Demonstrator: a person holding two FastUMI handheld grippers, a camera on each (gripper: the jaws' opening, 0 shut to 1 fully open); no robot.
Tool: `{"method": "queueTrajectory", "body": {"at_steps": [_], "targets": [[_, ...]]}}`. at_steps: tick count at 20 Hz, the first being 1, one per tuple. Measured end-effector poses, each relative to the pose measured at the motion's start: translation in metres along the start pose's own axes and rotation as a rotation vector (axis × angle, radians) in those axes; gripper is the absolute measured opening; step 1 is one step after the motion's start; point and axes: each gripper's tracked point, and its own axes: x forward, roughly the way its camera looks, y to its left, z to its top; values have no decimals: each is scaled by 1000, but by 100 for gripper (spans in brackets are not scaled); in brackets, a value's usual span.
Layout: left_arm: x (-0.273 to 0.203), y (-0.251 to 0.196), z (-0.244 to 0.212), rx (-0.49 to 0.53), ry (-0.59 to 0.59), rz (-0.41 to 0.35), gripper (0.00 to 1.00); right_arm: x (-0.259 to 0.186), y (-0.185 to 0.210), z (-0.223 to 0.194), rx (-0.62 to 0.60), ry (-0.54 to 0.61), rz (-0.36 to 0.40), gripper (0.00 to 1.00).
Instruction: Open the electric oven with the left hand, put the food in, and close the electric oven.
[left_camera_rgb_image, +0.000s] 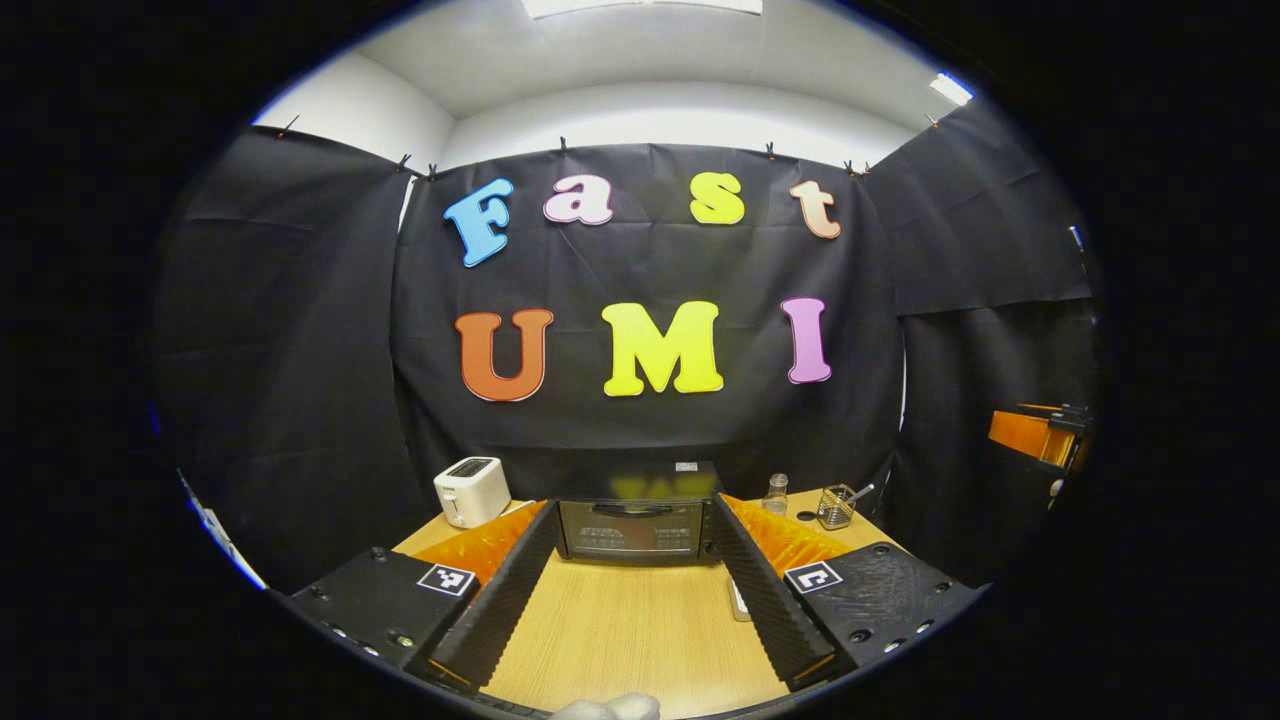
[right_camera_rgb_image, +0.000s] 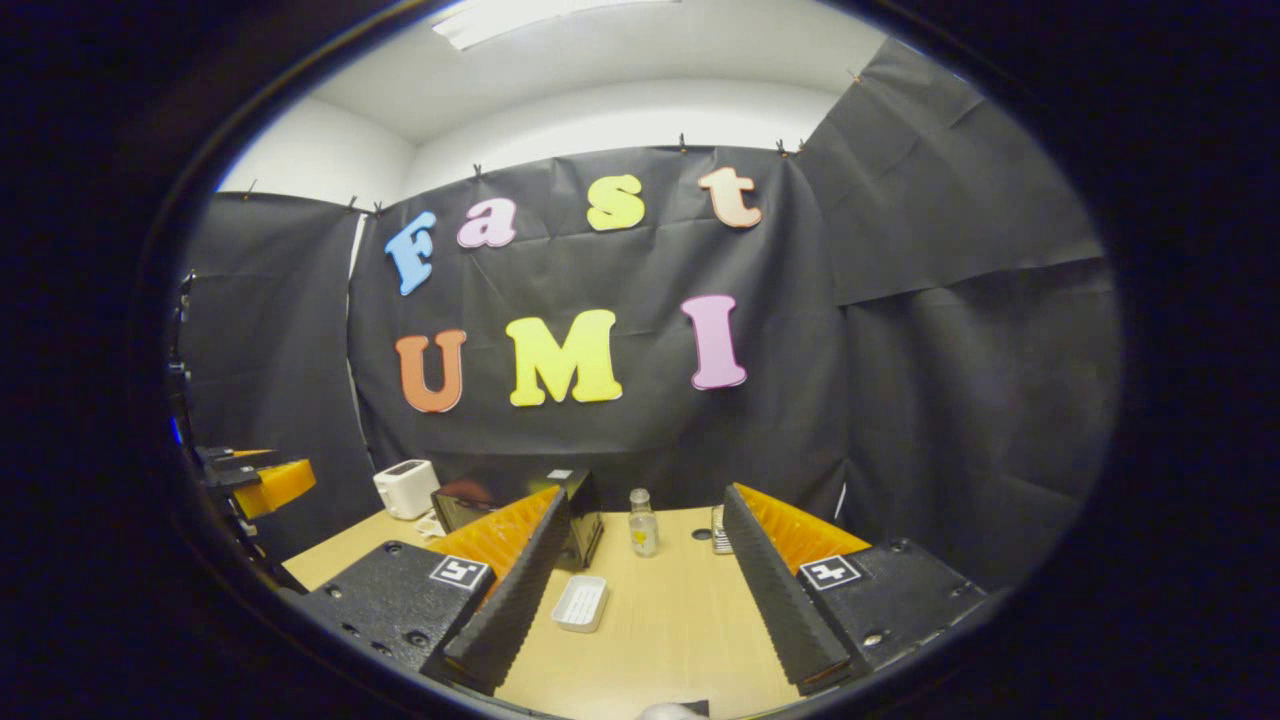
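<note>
Facing the shut oven (left_camera_rgb_image: 632, 526) across the table (left_camera_rgb_image: 620, 630), the left gripper (left_camera_rgb_image: 633, 580) is held wide open. Its door handle (left_camera_rgb_image: 633, 509), likely stiff, should be gripped mid-bar. The right gripper (right_camera_rgb_image: 640, 590) is open too, near a light white tray (right_camera_rgb_image: 580, 603).

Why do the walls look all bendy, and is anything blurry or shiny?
In the left gripper view the fisheye lens bows the walls, and a smeared yellowish patch sits on the oven top. In the right gripper view the walls curve too, the ceiling light glares white, and the bottle looks fairly sharp.
</note>
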Motion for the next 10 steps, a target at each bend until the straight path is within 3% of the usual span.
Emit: {"method": "queueTrajectory", "body": {"at_steps": [10], "targets": [[4,-9,13,21,-9,-54,97,-9,-8,7,1,0,-50,98]]}}
